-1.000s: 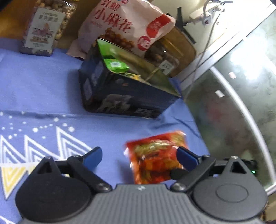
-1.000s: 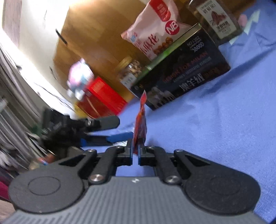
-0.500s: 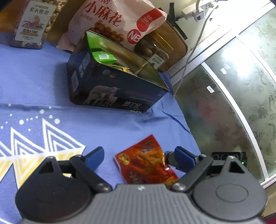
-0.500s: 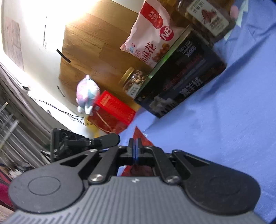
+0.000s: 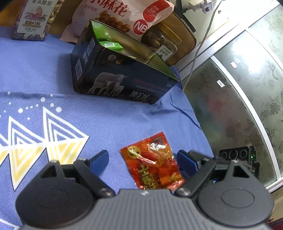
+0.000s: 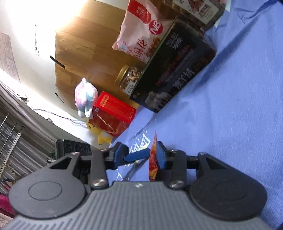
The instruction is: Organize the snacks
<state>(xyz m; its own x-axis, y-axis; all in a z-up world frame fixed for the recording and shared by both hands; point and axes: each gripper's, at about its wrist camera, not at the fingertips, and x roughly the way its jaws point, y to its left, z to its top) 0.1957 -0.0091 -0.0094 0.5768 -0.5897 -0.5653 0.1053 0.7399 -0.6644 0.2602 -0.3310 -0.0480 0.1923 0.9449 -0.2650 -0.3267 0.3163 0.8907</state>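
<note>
A small red snack packet (image 5: pixel 153 162) lies between the wide-open fingers of my left gripper (image 5: pixel 143 159), over the blue cloth (image 5: pixel 44 70). In the right wrist view the same packet (image 6: pixel 153 162) shows edge-on against the right finger of my right gripper (image 6: pixel 139 155), whose jaws now stand open. The left gripper's blue finger (image 6: pixel 138 155) reaches in between them. Beyond stands an open dark box with sheep on it (image 5: pixel 120 77), holding a green packet (image 5: pixel 110 45); it also shows in the right wrist view (image 6: pixel 176 70).
Behind the box are a pink snack bag (image 5: pixel 123 16), a nut jar (image 5: pixel 35 17) at the left and a gold-lidded jar (image 5: pixel 162 46). The cloth's edge drops off at the right by a glass door (image 5: pixel 238 97). A red gift box (image 6: pixel 113 113) and plush toy (image 6: pixel 85 97) sit beyond.
My right gripper, shut on the packet a second ago, has opened. The packet has come down between my left gripper's open fingers, nearer the camera. Both views have shifted.
</note>
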